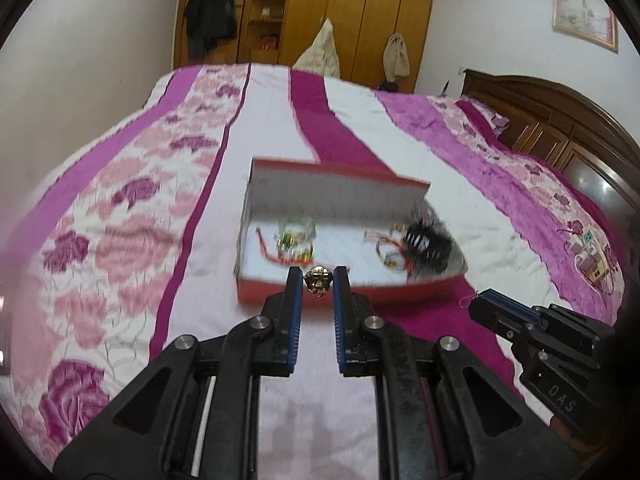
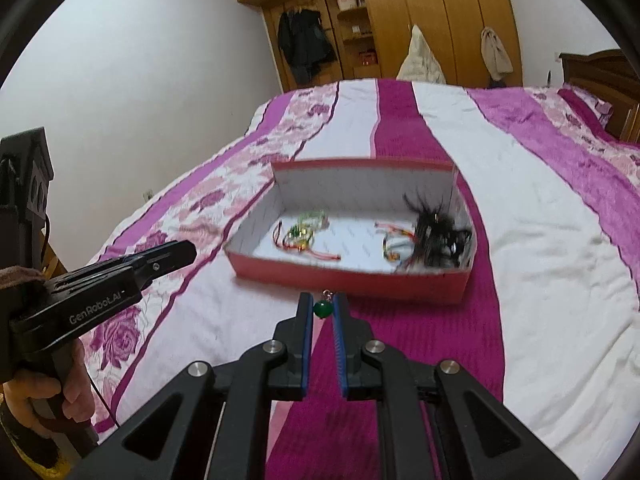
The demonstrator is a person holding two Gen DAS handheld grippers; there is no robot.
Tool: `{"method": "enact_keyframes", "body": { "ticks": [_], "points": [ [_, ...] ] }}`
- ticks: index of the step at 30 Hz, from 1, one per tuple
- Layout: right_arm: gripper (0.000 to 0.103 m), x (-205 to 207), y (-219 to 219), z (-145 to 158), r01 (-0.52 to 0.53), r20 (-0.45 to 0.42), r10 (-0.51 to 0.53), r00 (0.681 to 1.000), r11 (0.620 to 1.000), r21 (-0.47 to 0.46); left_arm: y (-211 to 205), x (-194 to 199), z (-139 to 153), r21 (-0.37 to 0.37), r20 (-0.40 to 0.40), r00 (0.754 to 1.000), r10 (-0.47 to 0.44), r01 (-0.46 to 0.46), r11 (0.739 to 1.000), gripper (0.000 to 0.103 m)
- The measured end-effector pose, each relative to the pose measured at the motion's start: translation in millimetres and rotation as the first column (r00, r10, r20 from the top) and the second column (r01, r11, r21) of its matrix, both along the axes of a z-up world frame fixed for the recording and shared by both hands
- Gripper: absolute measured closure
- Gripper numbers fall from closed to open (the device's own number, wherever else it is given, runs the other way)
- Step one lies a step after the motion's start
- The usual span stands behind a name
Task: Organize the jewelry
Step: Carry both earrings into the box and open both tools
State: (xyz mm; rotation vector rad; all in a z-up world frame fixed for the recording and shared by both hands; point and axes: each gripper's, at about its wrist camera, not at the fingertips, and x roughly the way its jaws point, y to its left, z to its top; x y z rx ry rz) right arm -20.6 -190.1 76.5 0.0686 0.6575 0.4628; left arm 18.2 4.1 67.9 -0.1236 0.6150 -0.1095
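A red box (image 1: pixel 352 292) with a white inside lies open on the bed; it also shows in the right wrist view (image 2: pixel 352 280). It holds a green bead bracelet (image 1: pixel 296 236), red cords (image 2: pixel 316 254) and a black tangle (image 1: pixel 430 242). My left gripper (image 1: pixel 317 280) is shut on a small gold ornament (image 1: pixel 318 282) just above the box's near wall. My right gripper (image 2: pixel 323 308) is shut on a green bead (image 2: pixel 323 309) with a small metal loop, just short of the box's near wall. Each gripper shows in the other view, the right (image 1: pixel 492 308) and the left (image 2: pixel 176 256).
The bed (image 2: pixel 520 240) has a pink, magenta and white floral quilt. A wooden headboard (image 1: pixel 560 128) stands at the right, a wardrobe (image 2: pixel 400 20) with hanging clothes behind. A small colourful item (image 1: pixel 592 256) lies on the quilt at the right.
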Motion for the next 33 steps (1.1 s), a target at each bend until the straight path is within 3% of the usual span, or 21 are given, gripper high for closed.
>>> {"method": "enact_keyframes", "body": {
  "ticks": [8,14,23,33],
  "points": [
    [0.091,16,2,21,0.025,0.106,-0.024,0.994,1.0,-0.004,-12,21,18,0.073,0.141,0.99,0.014,-0.025,0.997,0.096],
    [0.091,37,3,31,0.041,0.177,-0.038,0.983,0.999,-0.01,-14,36,23,0.071,0.188,0.982,0.015,-0.029,0.997,0.096],
    [0.091,73,9,29,0.064,0.205,-0.06,0.977,0.998,-0.016,-12,65,15,0.064,0.185,0.983,0.023,-0.035,0.997,0.096],
    [0.091,118,9,-2,0.1,0.132,-0.096,0.987,0.995,-0.025,-9,103,-19,0.058,0.113,0.992,0.065,-0.072,0.996,0.096]
  ]
}}
